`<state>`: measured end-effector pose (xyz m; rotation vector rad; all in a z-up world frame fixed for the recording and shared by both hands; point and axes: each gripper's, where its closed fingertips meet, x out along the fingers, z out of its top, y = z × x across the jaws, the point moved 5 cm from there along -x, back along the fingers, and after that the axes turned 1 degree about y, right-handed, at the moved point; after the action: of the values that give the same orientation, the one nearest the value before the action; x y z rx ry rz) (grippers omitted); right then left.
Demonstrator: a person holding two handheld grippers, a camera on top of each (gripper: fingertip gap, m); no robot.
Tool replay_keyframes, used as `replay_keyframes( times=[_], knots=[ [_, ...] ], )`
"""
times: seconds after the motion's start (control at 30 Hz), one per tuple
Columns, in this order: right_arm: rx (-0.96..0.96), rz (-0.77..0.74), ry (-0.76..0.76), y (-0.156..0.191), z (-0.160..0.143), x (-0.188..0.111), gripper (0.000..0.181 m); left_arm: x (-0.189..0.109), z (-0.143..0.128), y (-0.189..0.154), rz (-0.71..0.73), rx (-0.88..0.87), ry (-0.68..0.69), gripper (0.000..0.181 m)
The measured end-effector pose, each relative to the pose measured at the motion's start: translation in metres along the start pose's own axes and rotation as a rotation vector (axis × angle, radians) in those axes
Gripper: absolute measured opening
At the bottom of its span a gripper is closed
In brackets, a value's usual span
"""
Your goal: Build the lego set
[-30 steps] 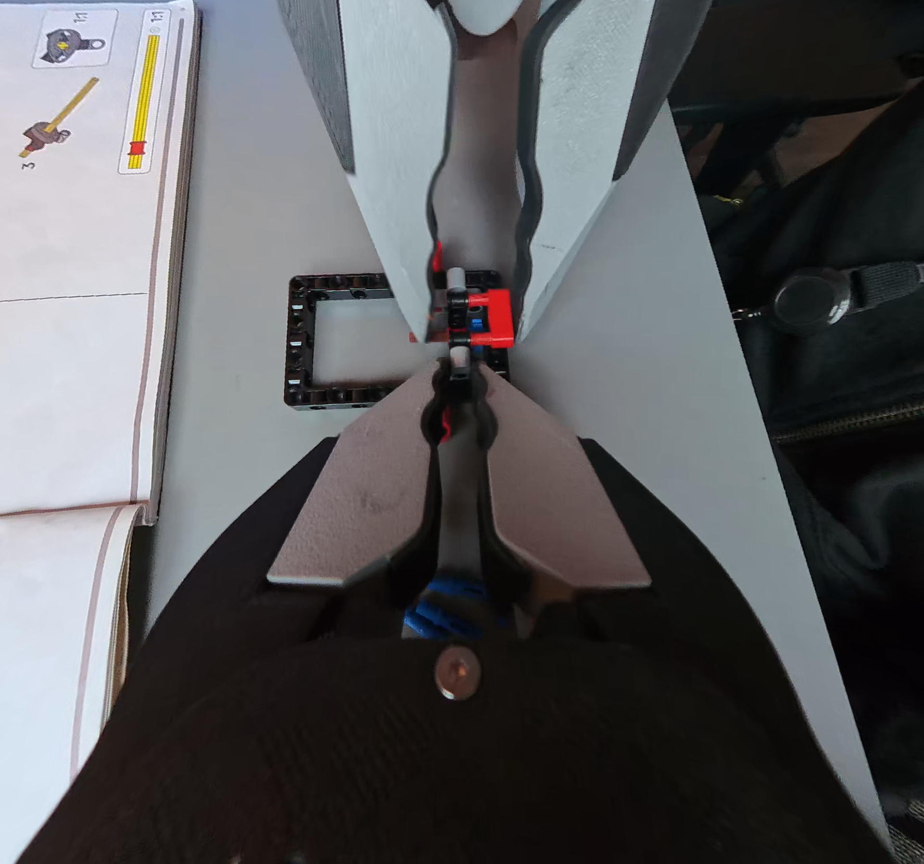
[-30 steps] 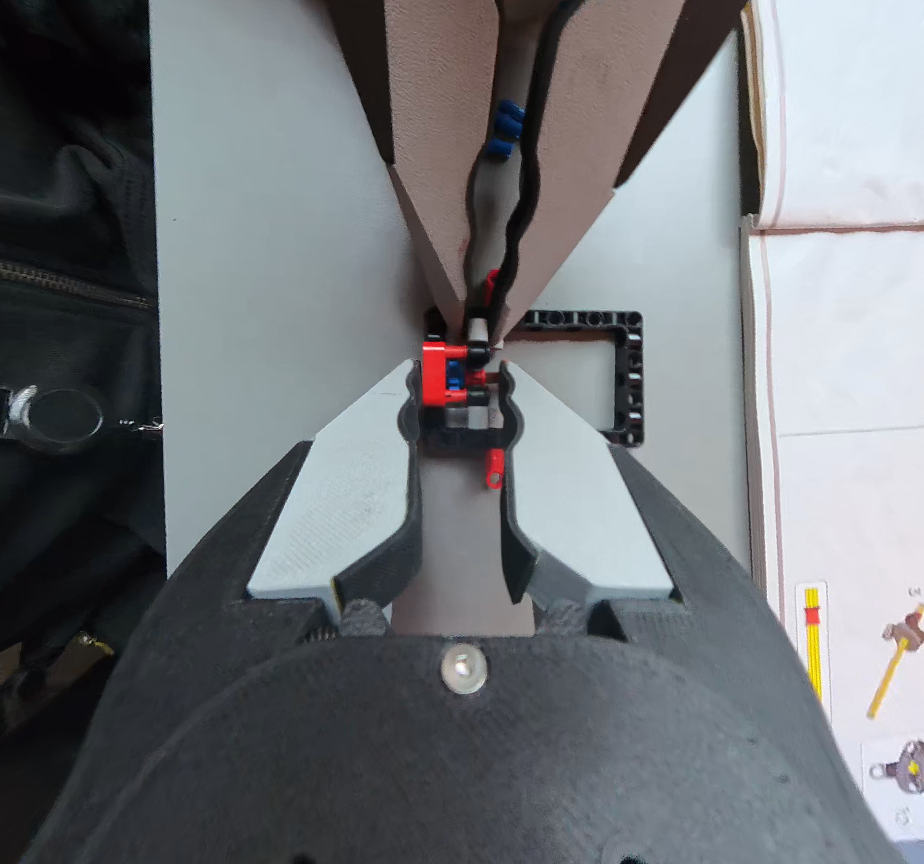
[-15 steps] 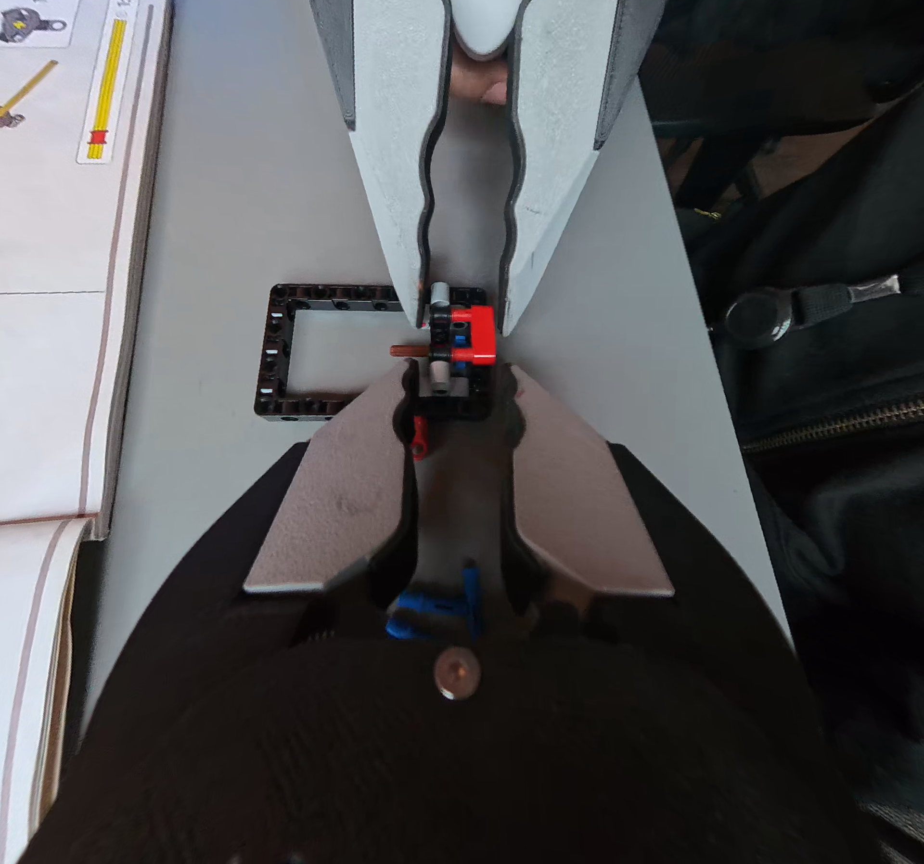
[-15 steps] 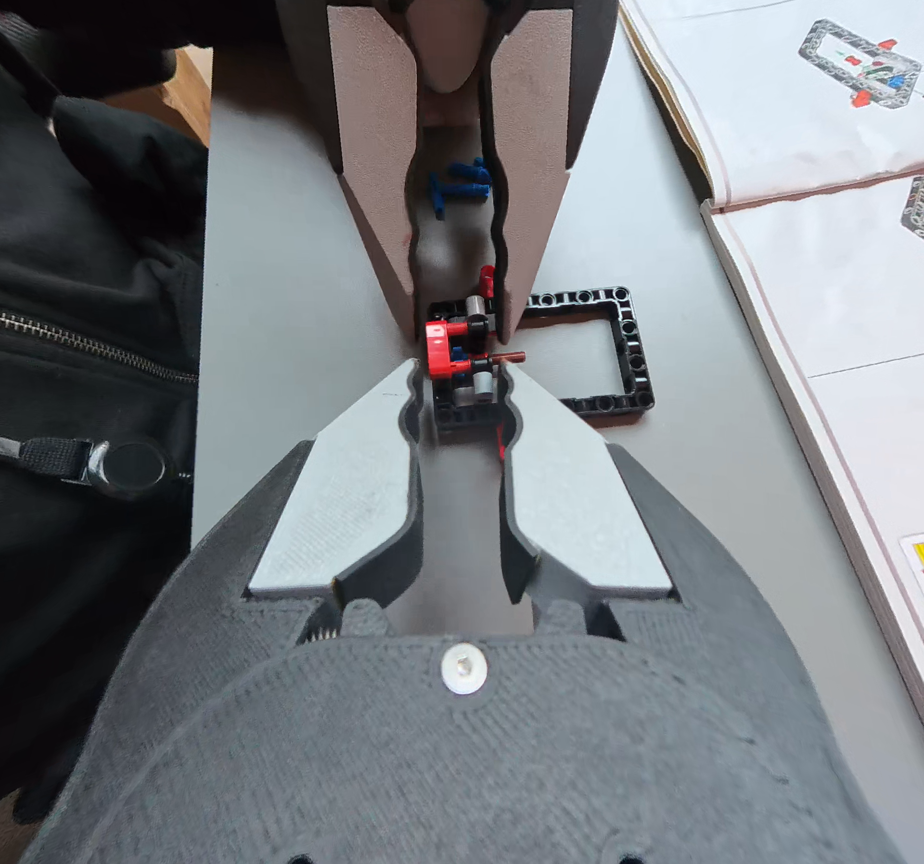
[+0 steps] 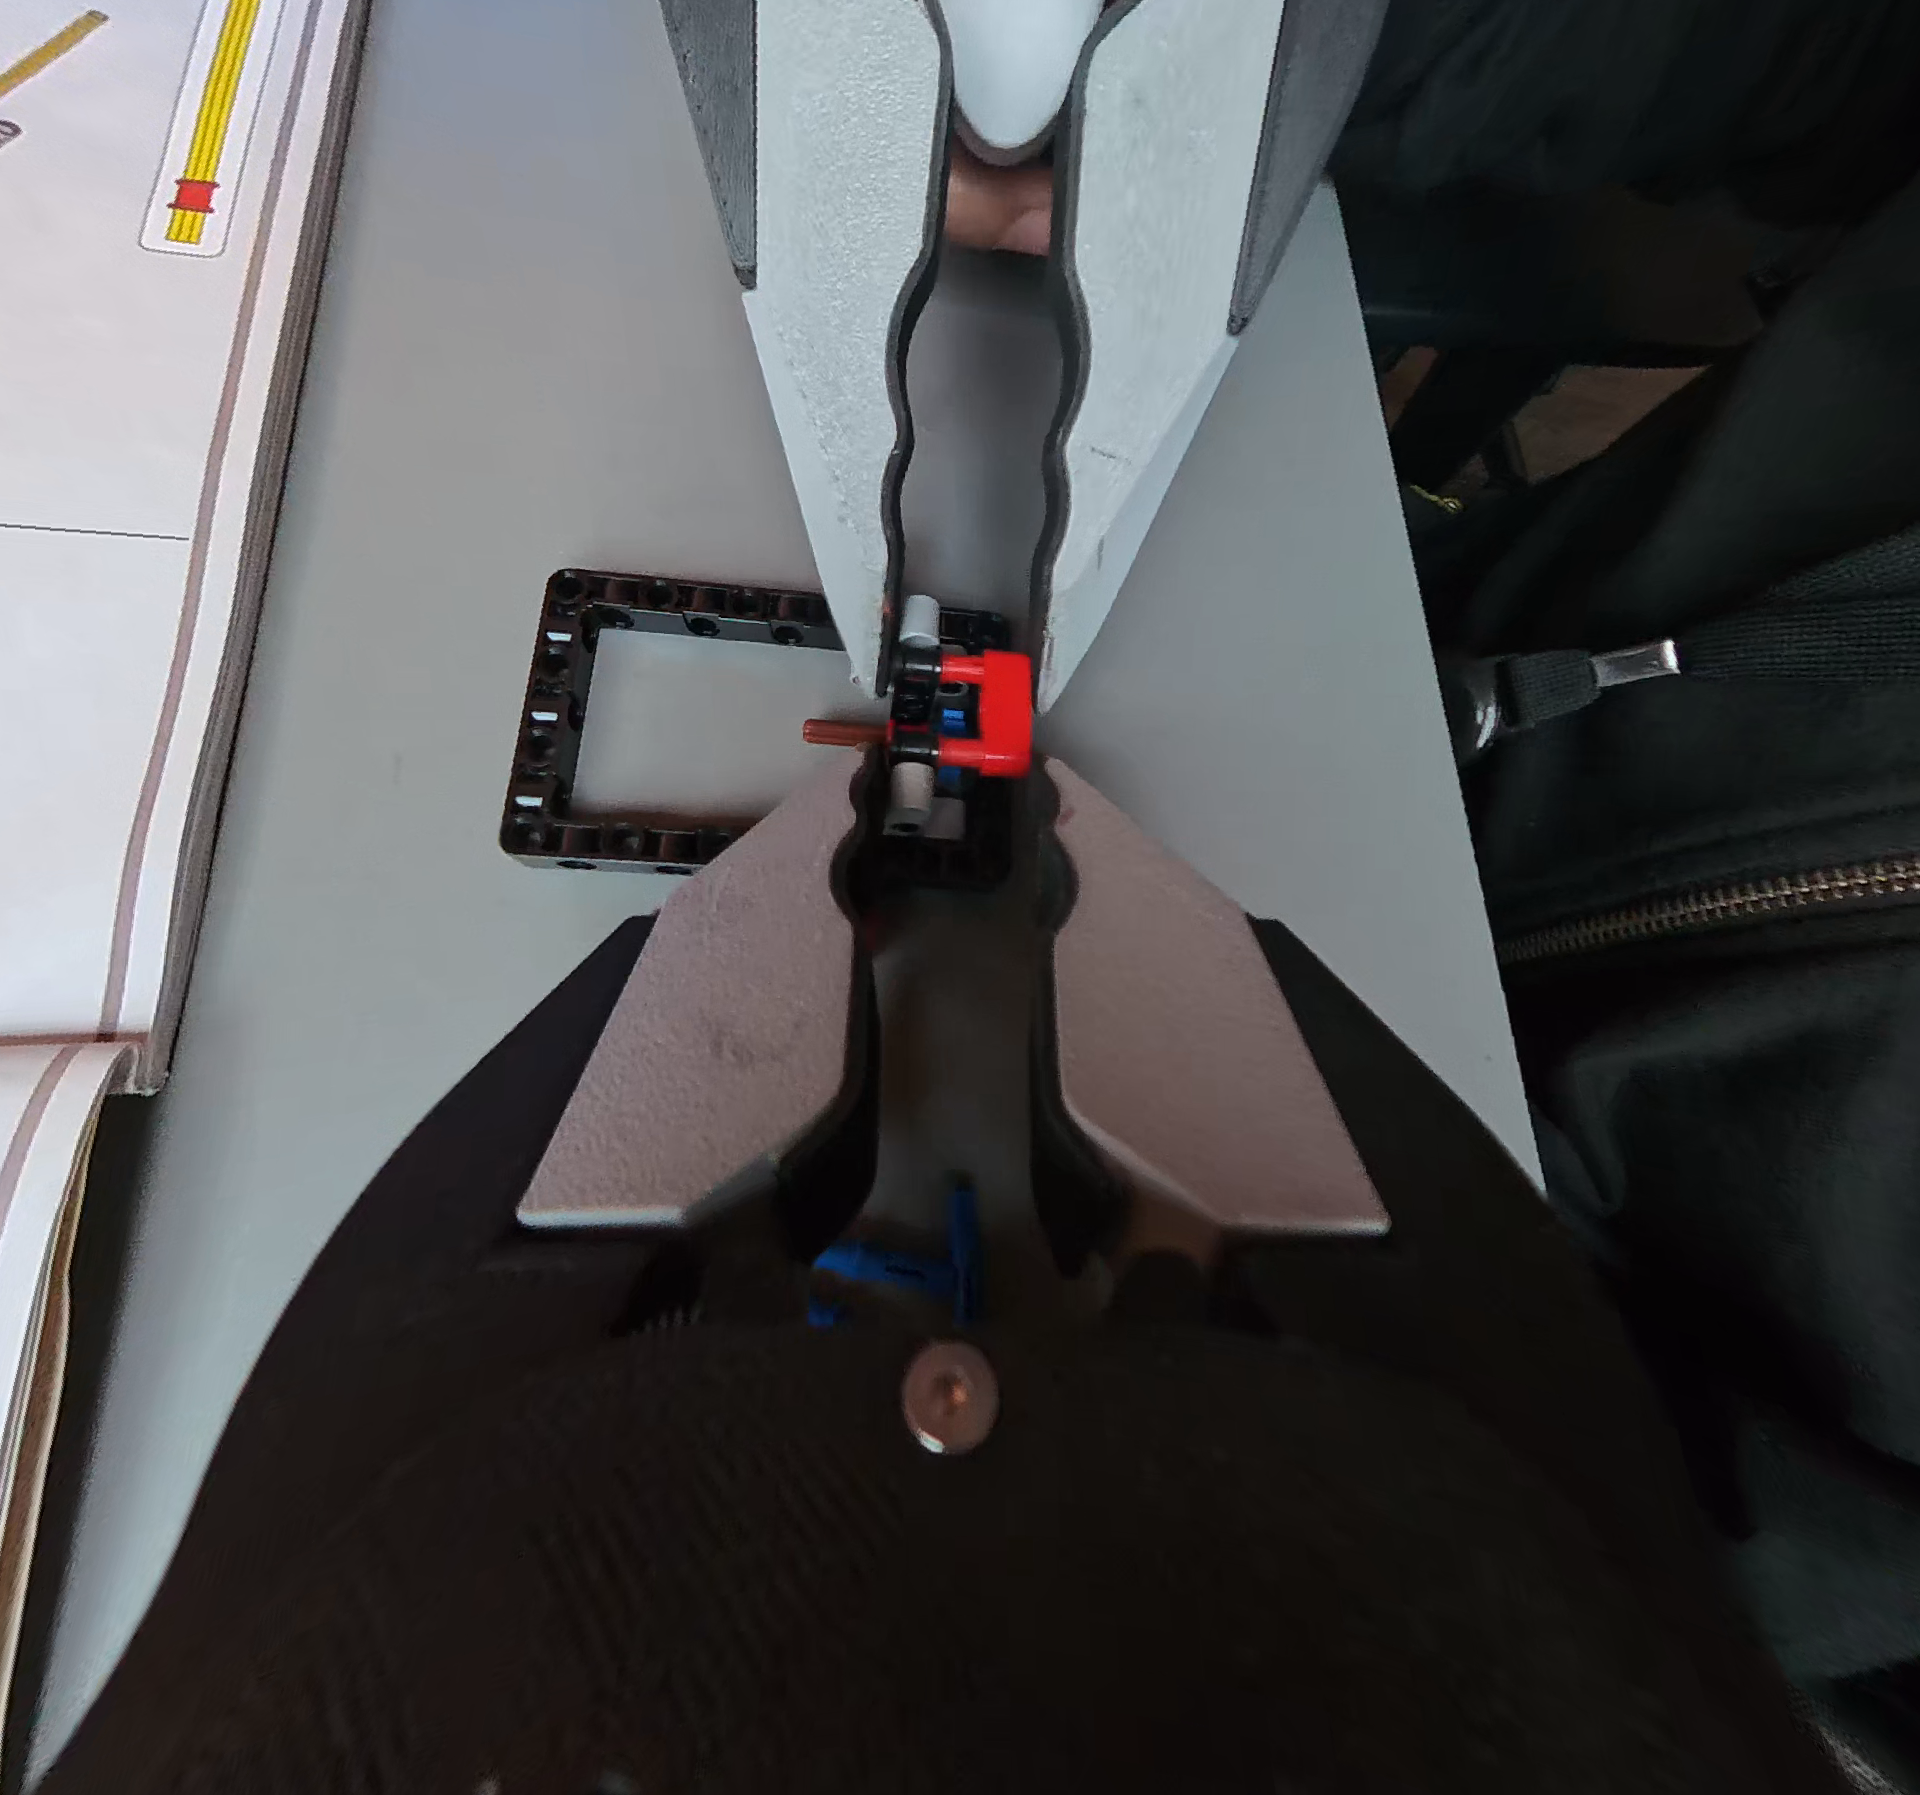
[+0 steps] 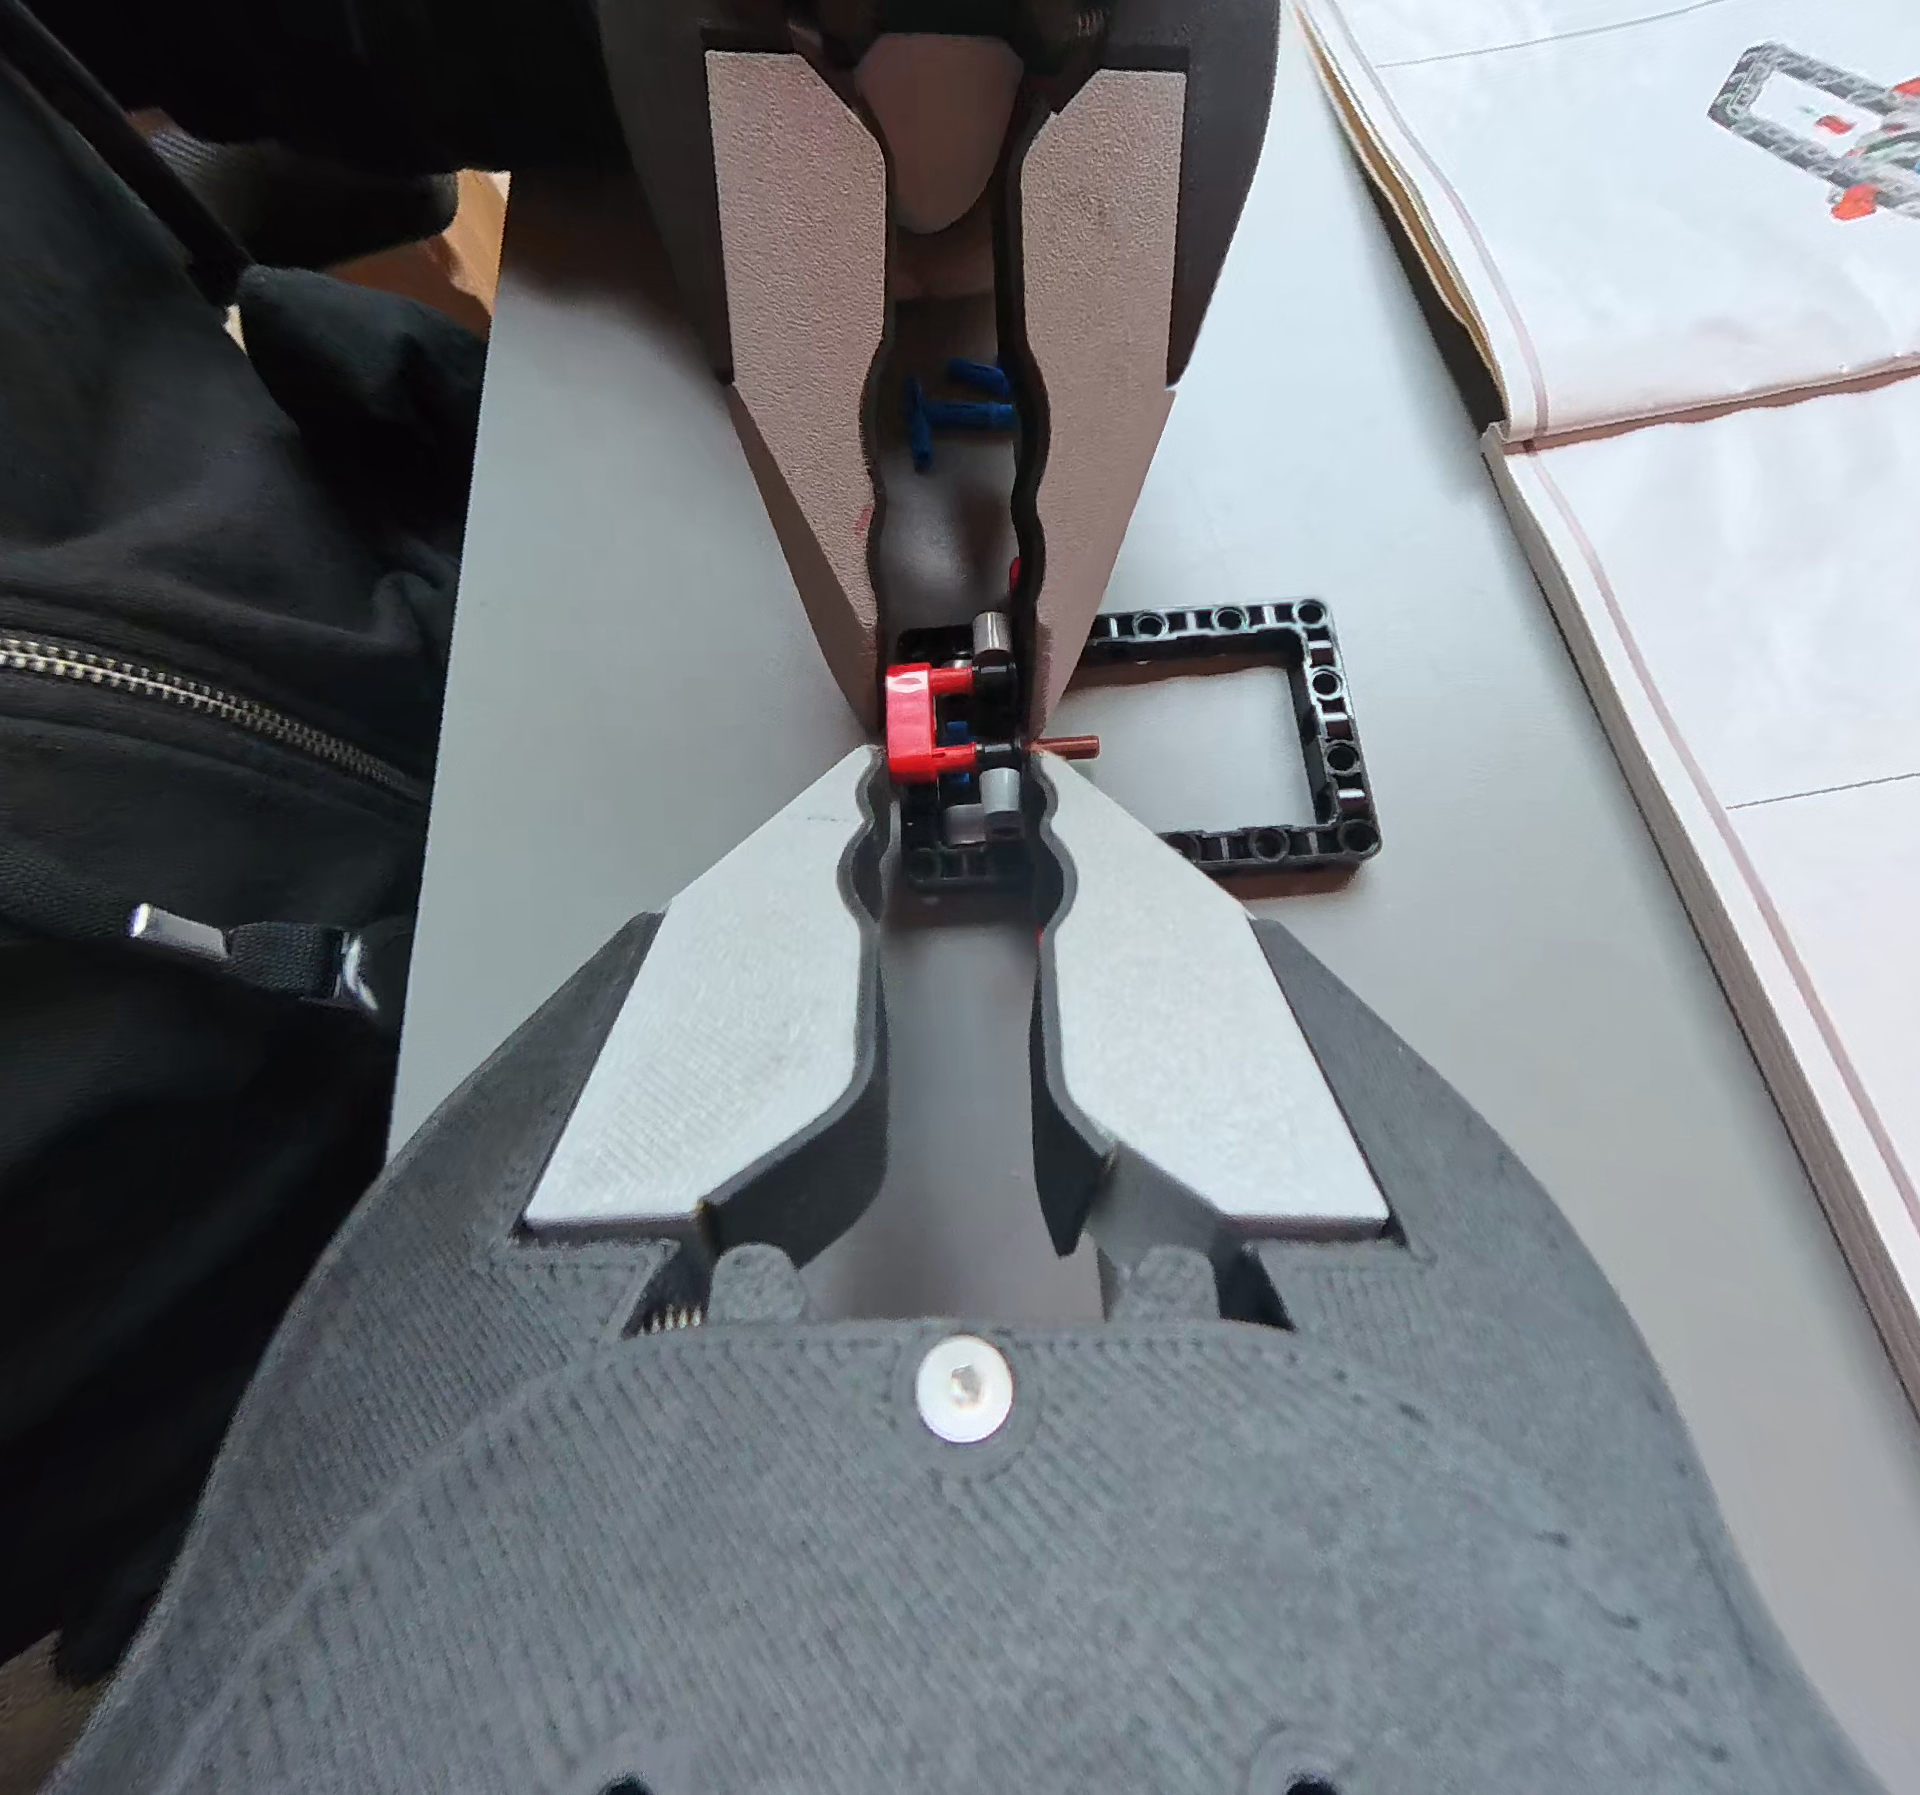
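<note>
- The black frame lies flat on the grey desk. It is the landmark for all places below.
- A small sub-assembly sits at the frame's end farthest from the instruction booklet: red connector, black and grey bushes, a blue pin, and a brown-red axle stub poking into the frame's opening.
- Left gripper: jaws apart, straddling that end of the frame and the sub-assembly. Contact with the frame's sides cannot be told.
- Right gripper: jaws likewise apart, flanking the same end from the opposite side. Neither is clamped on anything visible.
- Loose blue pins lie on the desk beyond the sub-assembly end, between the left gripper's fingers in the right wrist view.
- Handling judgement: parts are light, rigid moulded plastic with smooth faces. The frame should slide on the desk if pushed from one side only.
- The pin-held sub-assembly likely pivots or pops off under a skewed squeeze, and the axle stub is thin and easily nudged.
- Suggested hold: pinch the frame across its two long beams near the sub-assembly, flat faces against the wavy pads. Avoid the red connector and the axle.
- Risk: a small part twisting out of the pads.
</note>
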<state>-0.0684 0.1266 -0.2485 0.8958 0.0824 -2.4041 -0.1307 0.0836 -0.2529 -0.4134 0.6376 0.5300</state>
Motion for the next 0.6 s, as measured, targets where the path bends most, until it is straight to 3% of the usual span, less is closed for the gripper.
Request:
replay_keyframes(
  times=[0.1, 0.37, 0.6],
  knots=[
    [0.028, 0.03, 0.034, -0.001, 0.003, -0.004, 0.028, -0.001, -0.002, 0.0, -0.012, -0.011, 0.005, 0.036],
    [0.012, -0.062, 0.28, 0.001, 0.021, -0.006, 0.034, -0.011, -0.008, 0.0, 0.017, -0.005, 0.029, 0.045],
    [0.056, -0.113, 0.235, 0.005, 0.025, 0.004, 0.033, -0.026, -0.017, 0.004, 0.066, 0.006, 0.035, 0.053]
  ],
)
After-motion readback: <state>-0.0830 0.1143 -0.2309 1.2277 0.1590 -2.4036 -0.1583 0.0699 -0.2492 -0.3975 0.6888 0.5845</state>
